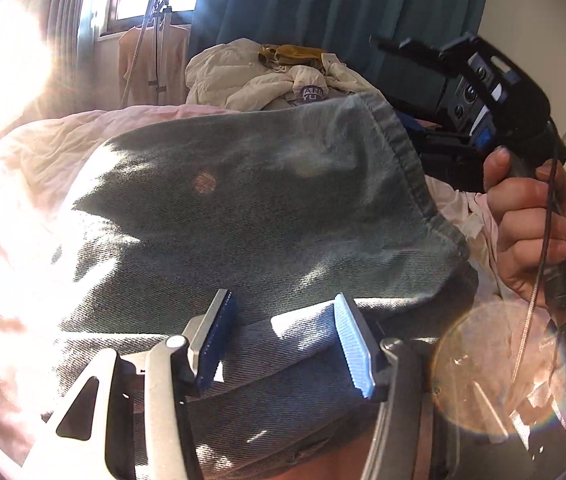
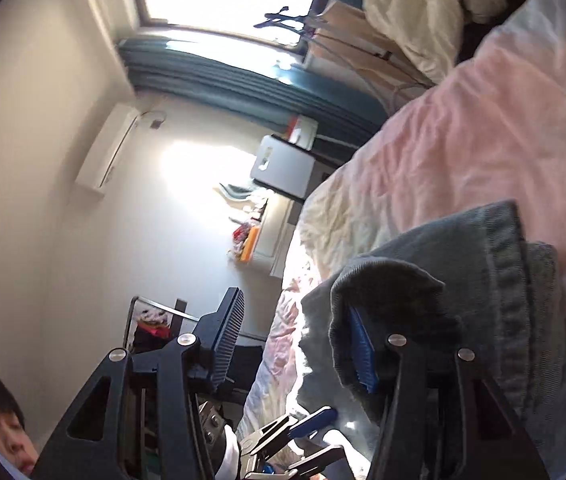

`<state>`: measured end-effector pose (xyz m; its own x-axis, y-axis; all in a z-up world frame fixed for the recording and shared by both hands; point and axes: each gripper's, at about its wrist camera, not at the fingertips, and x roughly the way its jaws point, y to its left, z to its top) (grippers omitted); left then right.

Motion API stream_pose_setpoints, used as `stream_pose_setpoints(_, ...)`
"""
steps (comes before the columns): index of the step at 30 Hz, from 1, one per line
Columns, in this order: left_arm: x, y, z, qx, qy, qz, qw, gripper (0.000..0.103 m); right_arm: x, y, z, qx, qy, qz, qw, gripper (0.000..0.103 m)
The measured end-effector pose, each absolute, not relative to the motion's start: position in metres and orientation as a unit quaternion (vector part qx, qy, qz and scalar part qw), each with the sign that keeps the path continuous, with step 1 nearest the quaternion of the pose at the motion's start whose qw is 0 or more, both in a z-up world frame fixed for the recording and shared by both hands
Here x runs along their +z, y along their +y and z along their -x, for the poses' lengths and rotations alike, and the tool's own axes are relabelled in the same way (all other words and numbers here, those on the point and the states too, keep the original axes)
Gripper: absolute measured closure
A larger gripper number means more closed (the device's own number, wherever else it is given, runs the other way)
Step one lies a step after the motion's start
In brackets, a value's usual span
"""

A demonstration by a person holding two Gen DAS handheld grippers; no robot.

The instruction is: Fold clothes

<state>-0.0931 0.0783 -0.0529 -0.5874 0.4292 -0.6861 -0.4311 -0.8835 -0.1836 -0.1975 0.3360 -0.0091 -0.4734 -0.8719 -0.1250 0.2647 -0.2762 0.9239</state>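
Denim jeans (image 1: pixel 243 208) lie across the bed (image 1: pixel 43 152), hem edge rightward. The left gripper (image 1: pixel 283 344) gapes open above folded layers. The right gripper (image 2: pixel 295 344), also spread, has one finger under the hem.

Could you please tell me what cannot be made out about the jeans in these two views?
- Left wrist view: glare washes out the jeans' left part and the bedding.
- Left wrist view: denim hides the right hand-held gripper's fingertips.
- Right wrist view: the jeans run off the bottom edge, behind the gripper frame.
- Neither view shows the waistband.

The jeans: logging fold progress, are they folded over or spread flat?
Folded over: the jeans lie doubled, hem atop a lower denim layer, on the pink bedding.
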Motion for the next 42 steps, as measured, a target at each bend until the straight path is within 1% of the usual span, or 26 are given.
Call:
stream_pose_setpoints(2, -0.053, 0.078, 0.092, 0.891, 0.004, 0.383, 0.242, 0.05, 0.002, 0.326, 0.19, -0.735, -0.436, -0.323, 0.407, 0.052)
stream_pose_setpoints(5, -0.052, 0.076, 0.09, 0.891, -0.002, 0.383, 0.244, 0.05, 0.01, 0.328, 0.18, -0.77, -0.419, -0.301, 0.374, 0.052)
stream_pose_setpoints(11, -0.05, 0.069, 0.089, 0.89, -0.016, 0.385, 0.242, 0.05, -0.019, 0.382, 0.169, -0.8, -0.473, -0.298, 0.218, 0.052)
stream_pose_setpoints(14, -0.049, 0.068, 0.087, 0.892, -0.014, 0.384, 0.239, 0.05, -0.046, 0.397, 0.179, -0.779, -0.5, -0.328, 0.188, 0.052)
stream_pose_setpoints(18, -0.048, 0.069, 0.087, 0.894, -0.006, 0.382, 0.235, 0.05, -0.06, 0.376, 0.19, -0.76, -0.48, -0.384, 0.211, 0.052)
stream_pose_setpoints(20, -0.048, 0.071, 0.09, 0.894, -0.001, 0.381, 0.233, 0.05, -0.064, 0.361, 0.196, -0.757, -0.453, -0.417, 0.219, 0.052)
stream_pose_setpoints(23, -0.048, 0.072, 0.09, 0.894, 0.001, 0.383, 0.232, 0.05, -0.07, 0.336, 0.194, -0.758, -0.415, -0.463, 0.196, 0.052)
stream_pose_setpoints(28, -0.047, 0.071, 0.091, 0.893, -0.003, 0.385, 0.232, 0.05, -0.072, 0.344, 0.179, -0.723, -0.447, -0.493, 0.186, 0.054)
stream_pose_setpoints(32, -0.047, 0.071, 0.09, 0.893, -0.005, 0.387, 0.23, 0.05, -0.072, 0.347, 0.167, -0.703, -0.469, -0.487, 0.219, 0.053)
stream_pose_setpoints(35, -0.049, 0.071, 0.088, 0.893, -0.005, 0.387, 0.229, 0.05, -0.078, 0.345, 0.181, -0.692, -0.482, -0.481, 0.239, 0.052)
stream_pose_setpoints(39, -0.049, 0.072, 0.089, 0.893, -0.005, 0.387, 0.229, 0.05, -0.104, 0.348, 0.215, -0.66, -0.531, -0.467, 0.254, 0.052)
stream_pose_setpoints(42, -0.05, 0.071, 0.09, 0.893, -0.009, 0.388, 0.229, 0.05, -0.098, 0.35, 0.222, -0.677, -0.534, -0.426, 0.275, 0.052)
